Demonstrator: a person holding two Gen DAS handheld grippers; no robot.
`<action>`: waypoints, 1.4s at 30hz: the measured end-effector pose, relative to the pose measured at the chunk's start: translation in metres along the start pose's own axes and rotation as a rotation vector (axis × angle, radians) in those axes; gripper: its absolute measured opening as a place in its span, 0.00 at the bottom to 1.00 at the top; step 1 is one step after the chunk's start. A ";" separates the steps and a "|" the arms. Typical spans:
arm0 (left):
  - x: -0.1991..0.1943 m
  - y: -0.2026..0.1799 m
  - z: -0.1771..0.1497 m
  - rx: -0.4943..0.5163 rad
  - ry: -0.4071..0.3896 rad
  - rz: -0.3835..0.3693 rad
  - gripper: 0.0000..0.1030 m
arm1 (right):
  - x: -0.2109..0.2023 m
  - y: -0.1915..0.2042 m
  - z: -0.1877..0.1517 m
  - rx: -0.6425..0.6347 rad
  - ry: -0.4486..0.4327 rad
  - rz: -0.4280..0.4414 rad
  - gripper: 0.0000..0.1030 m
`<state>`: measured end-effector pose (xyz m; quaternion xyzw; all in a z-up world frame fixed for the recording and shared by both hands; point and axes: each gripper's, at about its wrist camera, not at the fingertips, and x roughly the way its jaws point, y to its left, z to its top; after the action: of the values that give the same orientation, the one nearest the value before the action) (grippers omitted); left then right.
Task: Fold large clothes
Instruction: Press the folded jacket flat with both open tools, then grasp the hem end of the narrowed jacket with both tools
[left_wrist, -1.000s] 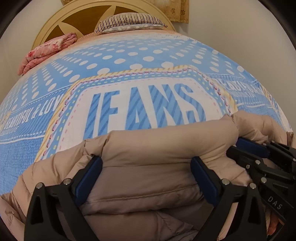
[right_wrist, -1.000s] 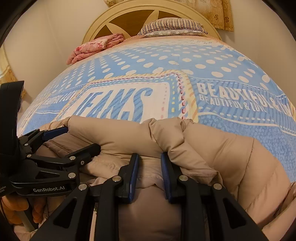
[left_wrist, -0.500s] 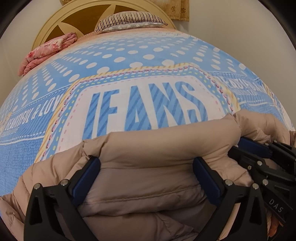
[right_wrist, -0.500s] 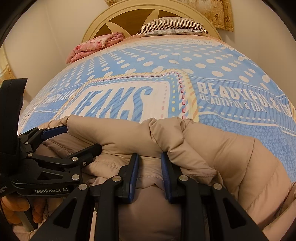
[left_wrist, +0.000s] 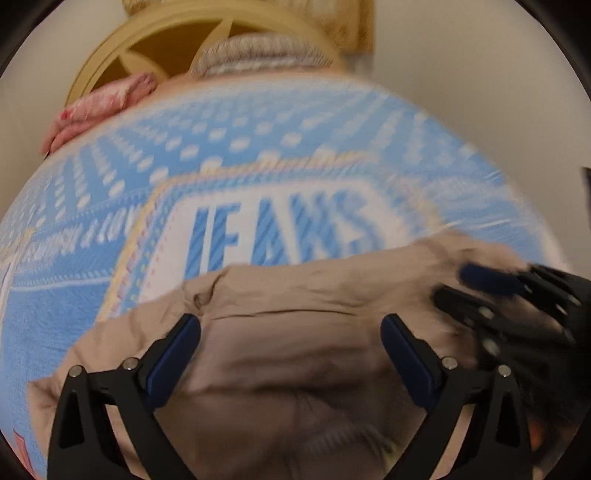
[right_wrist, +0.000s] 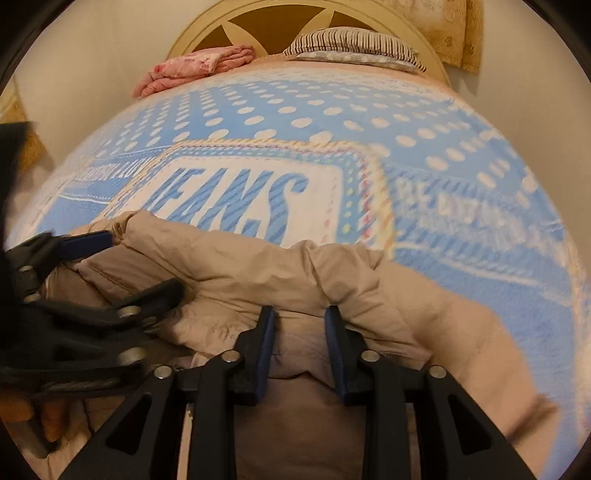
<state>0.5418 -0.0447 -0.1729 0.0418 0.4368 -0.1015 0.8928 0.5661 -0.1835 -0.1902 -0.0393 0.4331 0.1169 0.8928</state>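
Beige puffer jacket (right_wrist: 258, 280) lay bunched on the near part of a blue polka-dot bedspread (right_wrist: 369, 122) printed with the word JEANS, its quilted bulk already doubled over itself into a thick roll. The left gripper (left_wrist: 291, 332) had its jaws spread wide, resting against the padded fabric without pinching it. The right gripper (right_wrist: 299, 325) had its jaws drawn close, pinching a ridge of the jacket between them. Judging from the layers, at least one fold seemed made, yet the bundle looked loose and uneven, so further folding and flattening probably remained. A striped pillow (right_wrist: 351, 42) and pink folded cloth (right_wrist: 195, 64) sat by the headboard (right_wrist: 280, 14).
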 end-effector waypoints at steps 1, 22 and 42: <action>-0.022 0.003 -0.003 0.012 -0.053 0.000 0.97 | -0.017 -0.005 0.001 0.024 -0.054 -0.005 0.52; -0.272 0.098 -0.311 -0.042 -0.118 0.033 1.00 | -0.295 -0.086 -0.331 0.391 -0.093 0.071 0.62; -0.285 0.107 -0.403 -0.257 -0.068 -0.188 1.00 | -0.323 -0.056 -0.465 0.513 -0.134 0.212 0.53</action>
<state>0.0838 0.1668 -0.1981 -0.1171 0.4177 -0.1294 0.8916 0.0309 -0.3739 -0.2280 0.2412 0.3901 0.0983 0.8832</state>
